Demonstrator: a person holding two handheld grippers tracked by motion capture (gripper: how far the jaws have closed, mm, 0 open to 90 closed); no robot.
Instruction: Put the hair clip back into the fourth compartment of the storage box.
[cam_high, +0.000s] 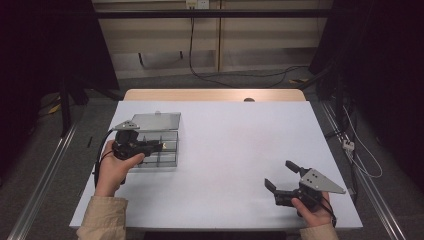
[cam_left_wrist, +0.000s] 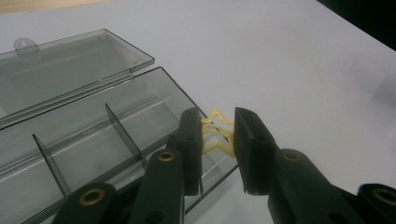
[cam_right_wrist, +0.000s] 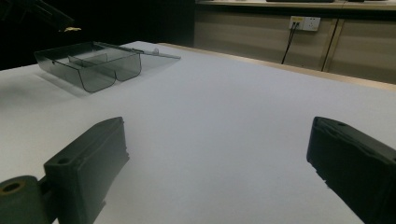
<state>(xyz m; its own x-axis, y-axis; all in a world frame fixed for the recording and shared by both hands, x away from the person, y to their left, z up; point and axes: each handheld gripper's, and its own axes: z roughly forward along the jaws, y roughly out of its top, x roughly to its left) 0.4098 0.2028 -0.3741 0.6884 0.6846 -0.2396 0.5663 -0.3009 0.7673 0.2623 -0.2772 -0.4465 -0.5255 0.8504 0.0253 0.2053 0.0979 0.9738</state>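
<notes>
Grip status first: your right gripper (cam_high: 281, 179) rested near the front right of the table (cam_high: 235, 150) with its jaws spread wide and nothing between them, well apart from the work, probably parked there to leave the other hand free room.

Your left gripper (cam_left_wrist: 217, 135) pinched a small yellow star-shaped piece (cam_left_wrist: 218, 133) between its jaws. The piece sat crosswise in the grip, its points showing in the gap, so the hold looked light rather than deep. You held it above the near right corner of the clear plastic box (cam_left_wrist: 93, 135), at the edge of the end compartment. That position suited a drop into that compartment, though whether the piece was going in or coming out could not be told.

Farther back, the box's lid (cam_left_wrist: 70, 70) lay folded flat on the table behind the tray, which kept the compartments open from above. The dividers (cam_left_wrist: 122, 130) stood upright, and the compartments in sight appeared empty.
</notes>
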